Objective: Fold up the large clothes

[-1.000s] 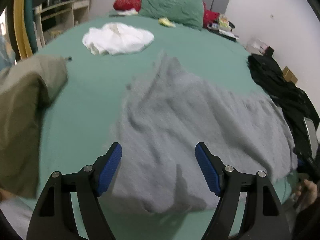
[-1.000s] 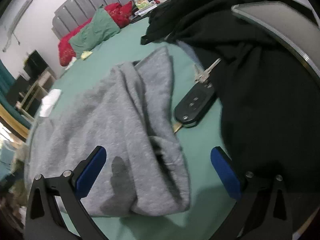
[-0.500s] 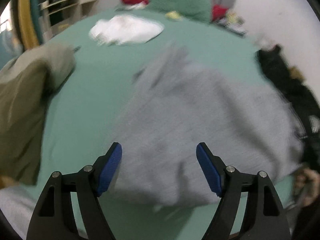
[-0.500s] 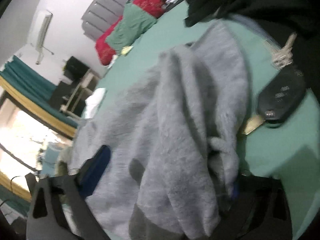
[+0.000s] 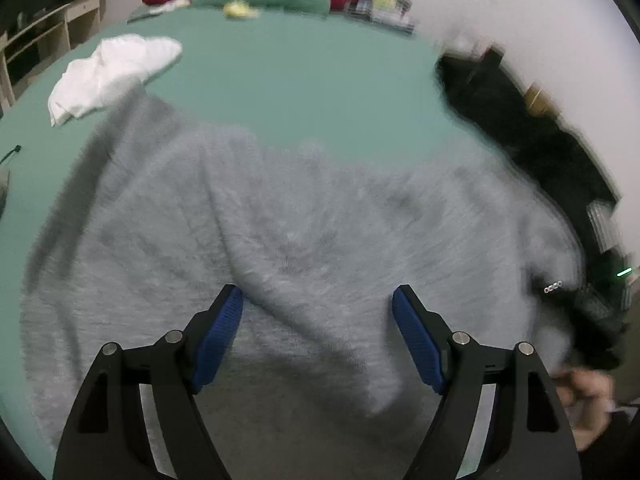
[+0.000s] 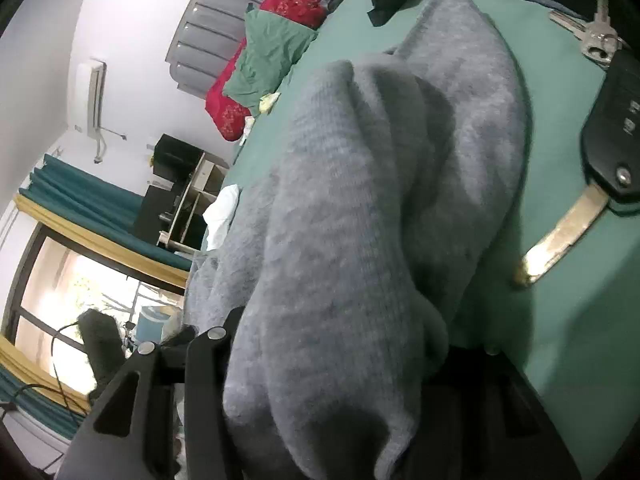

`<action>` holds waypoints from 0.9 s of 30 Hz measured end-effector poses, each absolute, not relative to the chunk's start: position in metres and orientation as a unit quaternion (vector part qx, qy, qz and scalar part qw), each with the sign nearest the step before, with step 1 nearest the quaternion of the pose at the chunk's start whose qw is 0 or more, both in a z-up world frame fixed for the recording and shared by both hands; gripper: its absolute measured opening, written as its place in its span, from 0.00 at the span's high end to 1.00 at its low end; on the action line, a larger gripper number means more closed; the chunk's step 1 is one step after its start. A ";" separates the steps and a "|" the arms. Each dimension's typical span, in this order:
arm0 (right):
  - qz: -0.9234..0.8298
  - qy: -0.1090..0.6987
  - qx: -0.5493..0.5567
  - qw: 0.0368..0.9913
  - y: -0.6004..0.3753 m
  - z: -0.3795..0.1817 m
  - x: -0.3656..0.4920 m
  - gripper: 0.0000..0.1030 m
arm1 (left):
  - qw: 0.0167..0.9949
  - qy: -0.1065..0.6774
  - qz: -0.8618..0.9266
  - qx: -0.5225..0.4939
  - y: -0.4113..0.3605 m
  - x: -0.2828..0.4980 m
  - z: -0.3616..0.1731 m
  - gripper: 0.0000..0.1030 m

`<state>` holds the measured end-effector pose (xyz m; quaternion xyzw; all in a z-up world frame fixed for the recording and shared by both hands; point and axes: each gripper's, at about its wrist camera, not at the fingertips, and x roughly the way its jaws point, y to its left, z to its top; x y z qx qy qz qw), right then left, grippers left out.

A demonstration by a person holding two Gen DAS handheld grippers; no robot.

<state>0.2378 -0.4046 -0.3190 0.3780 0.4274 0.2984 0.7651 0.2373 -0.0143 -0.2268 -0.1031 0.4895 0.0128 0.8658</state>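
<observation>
The right gripper (image 6: pixel 332 364) is closing on a thick bunch of the grey sweater (image 5: pixel 288 232) just beside the car key (image 6: pixel 612 152) — a drag could snag it; the left gripper (image 5: pixel 318 340) hovers released above the sweater.

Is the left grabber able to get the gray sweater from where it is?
Probably yes. The left gripper hovers open right above the gray sweater, with a raised fold lying between its blue pads and nothing in the way.

Car key (image 6: pixel 612 152) on green bedsheet (image 5: pixel 300 80), white cloth (image 5: pixel 108 72), red pillow (image 6: pixel 228 108)
</observation>
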 end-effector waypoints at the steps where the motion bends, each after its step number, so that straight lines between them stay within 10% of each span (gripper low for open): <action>1: 0.302 0.427 0.381 0.762 -0.404 -0.319 0.239 0.54 | 0.865 0.492 0.015 -0.096 -0.016 0.239 -0.232 0.22; 8: 0.324 0.419 0.378 0.759 -0.403 -0.309 0.244 0.73 | 0.872 0.481 0.047 -0.071 -0.031 0.248 -0.244 0.17; 27: 0.335 0.367 0.236 0.835 -0.309 -0.202 0.225 0.76 | 0.872 0.473 -0.020 -0.124 0.030 0.217 -0.211 0.17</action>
